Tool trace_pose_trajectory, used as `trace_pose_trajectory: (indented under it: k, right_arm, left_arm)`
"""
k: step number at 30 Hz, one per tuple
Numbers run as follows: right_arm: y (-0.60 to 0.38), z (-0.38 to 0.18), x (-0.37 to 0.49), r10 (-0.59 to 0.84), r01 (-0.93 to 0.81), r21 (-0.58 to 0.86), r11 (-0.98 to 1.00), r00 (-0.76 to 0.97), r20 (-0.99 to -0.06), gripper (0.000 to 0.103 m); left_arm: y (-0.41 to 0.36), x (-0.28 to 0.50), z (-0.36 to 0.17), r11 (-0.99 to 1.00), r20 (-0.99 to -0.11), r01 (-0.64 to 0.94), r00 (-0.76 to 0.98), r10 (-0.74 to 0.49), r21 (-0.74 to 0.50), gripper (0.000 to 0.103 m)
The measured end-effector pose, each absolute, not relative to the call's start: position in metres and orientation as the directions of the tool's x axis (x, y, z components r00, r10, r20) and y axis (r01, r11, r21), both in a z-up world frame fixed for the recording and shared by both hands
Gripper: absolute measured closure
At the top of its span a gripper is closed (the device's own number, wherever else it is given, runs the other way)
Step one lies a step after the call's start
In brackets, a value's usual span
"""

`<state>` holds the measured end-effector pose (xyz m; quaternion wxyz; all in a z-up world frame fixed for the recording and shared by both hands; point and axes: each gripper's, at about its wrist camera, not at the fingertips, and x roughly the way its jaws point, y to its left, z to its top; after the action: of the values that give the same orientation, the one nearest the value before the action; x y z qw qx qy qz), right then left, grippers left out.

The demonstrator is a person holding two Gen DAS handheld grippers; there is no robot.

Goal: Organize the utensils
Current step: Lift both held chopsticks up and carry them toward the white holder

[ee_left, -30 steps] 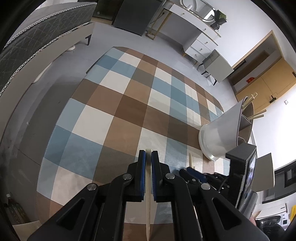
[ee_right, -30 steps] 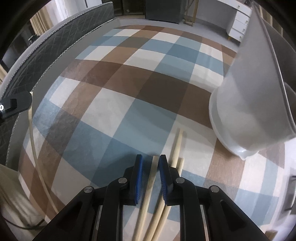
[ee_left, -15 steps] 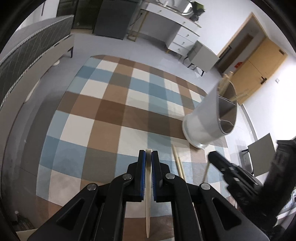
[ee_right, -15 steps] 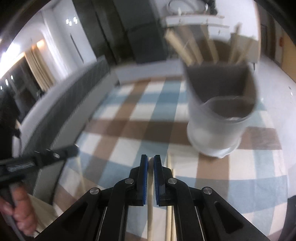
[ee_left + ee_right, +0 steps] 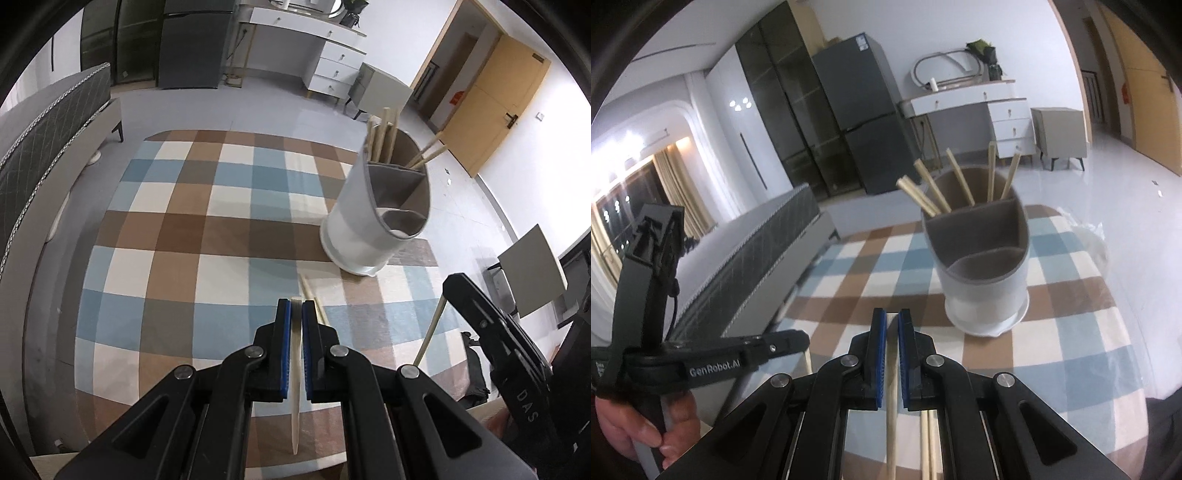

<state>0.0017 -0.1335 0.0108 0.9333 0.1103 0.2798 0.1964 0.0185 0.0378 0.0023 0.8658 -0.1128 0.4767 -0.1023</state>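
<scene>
Two grippers are in our hands, and each one is clamped on a single chopstick. Nearest to us in the left wrist view, our left gripper point(image 5: 296, 314) has its blue pads pressed against a pale chopstick point(image 5: 295, 373) that runs down between the jaws and ends in a point below them. Our right gripper point(image 5: 892, 325) likewise has its jaws closed on a wooden chopstick point(image 5: 891, 417), which hangs down past the pads above the table. In the left wrist view that same stick shows slanting at the right edge, under the black arm of the right gripper.

Just beyond the left gripper's tips, two more loose chopsticks point(image 5: 308, 291) lie side by side on the checked tablecloth point(image 5: 177, 236), which is blue, brown and cream. They also appear low in the right wrist view, beside the held stick.

Further out stands the white utensil holder point(image 5: 351, 229), upright on the cloth toward the right side of the table, its grey inside split into compartments. Several chopsticks point(image 5: 934, 194) already lean in its rear compartment; the front compartments look bare.

Beyond the table we see a grey sofa point(image 5: 44, 147), a dark fridge point(image 5: 857, 122) and a white dresser point(image 5: 332, 59).
</scene>
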Motion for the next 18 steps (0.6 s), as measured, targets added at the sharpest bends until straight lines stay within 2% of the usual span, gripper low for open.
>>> trace_pose_trajectory:
  k: [8,18]
  right_arm:
    - [-0.158,0.046,0.001,0.426,-0.315,0.318,0.894,0.817,-0.389,0.097]
    - [-0.189,0.119,0.031,0.402,-0.335,0.273,0.902,0.881,-0.247,0.097]
  left_arm:
    - [0.016,0.022,0.054,0.937,-0.754,0.144,0.560,-0.343,-0.319,0.102]
    - [-0.002,0.057,0.140,0.885,-0.598,0.245,0.662,-0.452,-0.397,0.102]
